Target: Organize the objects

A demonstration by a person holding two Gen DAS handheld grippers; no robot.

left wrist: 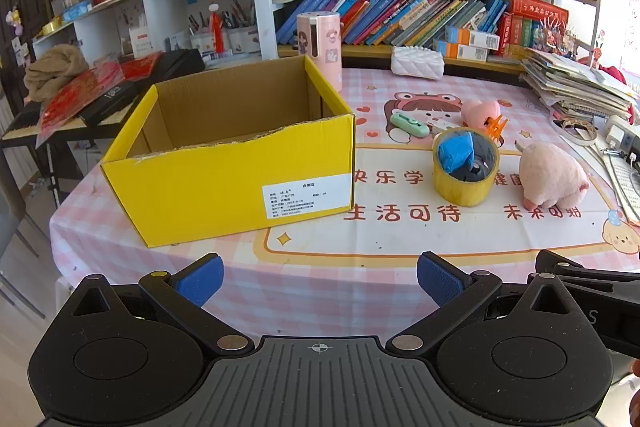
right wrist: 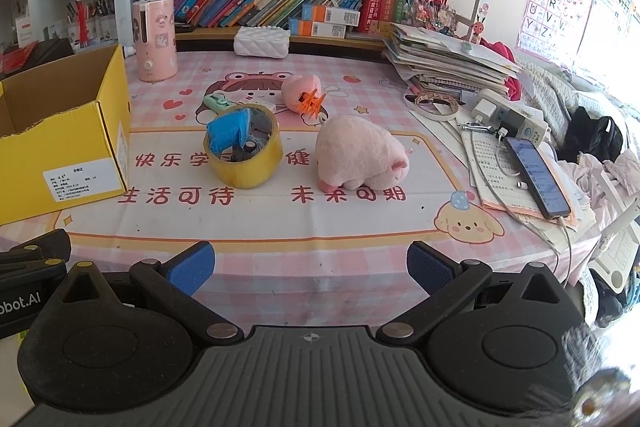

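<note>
With both the left gripper (left wrist: pixel 319 281) and right gripper (right wrist: pixel 311 265) spread wide and empty at the desk's (right wrist: pixel 320 227) near edge, the loose blue item (right wrist: pixel 229 134) could be spilled if the tape roll (right wrist: pixel 244 151) is tilted toward the yellow box (left wrist: pixel 228 163).

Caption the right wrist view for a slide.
Open right tongs face a tape roll, plush pig and yellow box.
</note>
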